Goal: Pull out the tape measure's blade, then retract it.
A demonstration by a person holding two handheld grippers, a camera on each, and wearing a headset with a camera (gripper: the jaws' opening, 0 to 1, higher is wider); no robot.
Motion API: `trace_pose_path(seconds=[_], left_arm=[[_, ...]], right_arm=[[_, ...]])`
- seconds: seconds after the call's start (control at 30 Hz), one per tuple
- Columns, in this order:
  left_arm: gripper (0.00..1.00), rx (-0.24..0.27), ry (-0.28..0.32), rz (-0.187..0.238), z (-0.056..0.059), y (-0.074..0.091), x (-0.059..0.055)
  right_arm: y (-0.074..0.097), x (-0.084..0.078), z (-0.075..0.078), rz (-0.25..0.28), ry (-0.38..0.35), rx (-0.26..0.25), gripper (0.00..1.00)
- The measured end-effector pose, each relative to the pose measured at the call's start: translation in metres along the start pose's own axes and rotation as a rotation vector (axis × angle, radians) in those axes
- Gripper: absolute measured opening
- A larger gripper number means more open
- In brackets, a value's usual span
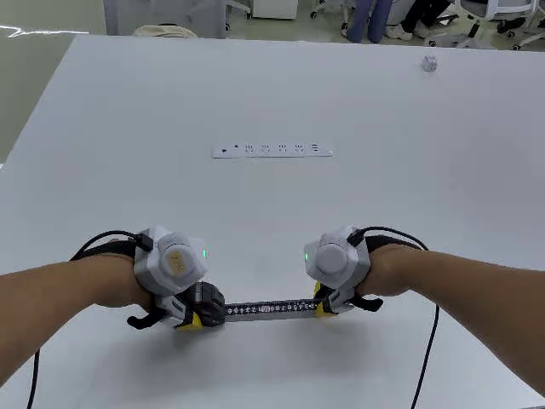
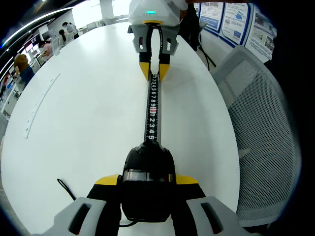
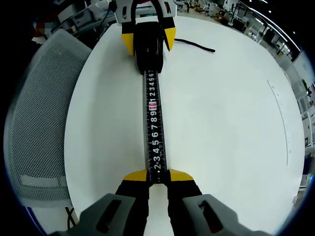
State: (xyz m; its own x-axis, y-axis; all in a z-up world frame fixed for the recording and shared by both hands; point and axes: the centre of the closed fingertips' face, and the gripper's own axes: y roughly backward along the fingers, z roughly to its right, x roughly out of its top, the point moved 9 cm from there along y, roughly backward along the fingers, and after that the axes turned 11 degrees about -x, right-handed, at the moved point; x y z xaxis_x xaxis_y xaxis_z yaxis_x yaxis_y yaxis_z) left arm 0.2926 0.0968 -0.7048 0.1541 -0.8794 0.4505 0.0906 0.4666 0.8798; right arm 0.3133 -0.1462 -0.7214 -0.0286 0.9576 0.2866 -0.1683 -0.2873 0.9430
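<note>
A black tape measure case point(image 2: 147, 179) sits clamped between the yellow-tipped fingers of my left gripper point(image 2: 147, 181), low on the white table point(image 1: 272, 102). In the head view the case point(image 1: 207, 305) is at the front left with the left gripper point(image 1: 197, 317) around it. The numbered blade point(image 1: 271, 308) stretches rightward from the case, roughly 15 cm out. My right gripper point(image 1: 324, 307) is shut on the blade's free end. The blade point(image 3: 154, 123) runs straight from my right gripper point(image 3: 157, 177) to the case point(image 3: 148, 46). The blade point(image 2: 152, 105) lies just above the tabletop.
A white power strip point(image 1: 272, 151) lies flat at the table's middle. A small crumpled grey object point(image 1: 429, 63) rests at the far right. A mesh office chair point(image 2: 261, 118) stands beside the table's near edge. Black cables trail from both grippers.
</note>
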Motion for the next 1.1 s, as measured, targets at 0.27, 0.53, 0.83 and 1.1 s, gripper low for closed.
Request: trace_pose_path(seconds=[0.27, 0.53, 0.83, 1.1], left_arm=[[0.36, 0.003, 0.002, 0.006, 0.000, 0.000, 0.000], [0.36, 0.008, 0.003, 0.016, 0.000, 0.001, -0.001], [0.36, 0.007, 0.006, 0.018, 0.001, 0.000, -0.001], [0.36, 0.010, 0.009, 0.024, 0.001, 0.000, 0.000]], right_arm=[[0.000, -0.002, 0.000, -0.003, 0.007, -0.001, 0.13], [0.002, -0.006, 0.001, -0.004, 0.010, -0.002, 0.13], [0.002, -0.012, 0.001, -0.013, 0.015, -0.006, 0.13], [0.002, -0.016, 0.002, -0.009, 0.005, -0.006, 0.13]])
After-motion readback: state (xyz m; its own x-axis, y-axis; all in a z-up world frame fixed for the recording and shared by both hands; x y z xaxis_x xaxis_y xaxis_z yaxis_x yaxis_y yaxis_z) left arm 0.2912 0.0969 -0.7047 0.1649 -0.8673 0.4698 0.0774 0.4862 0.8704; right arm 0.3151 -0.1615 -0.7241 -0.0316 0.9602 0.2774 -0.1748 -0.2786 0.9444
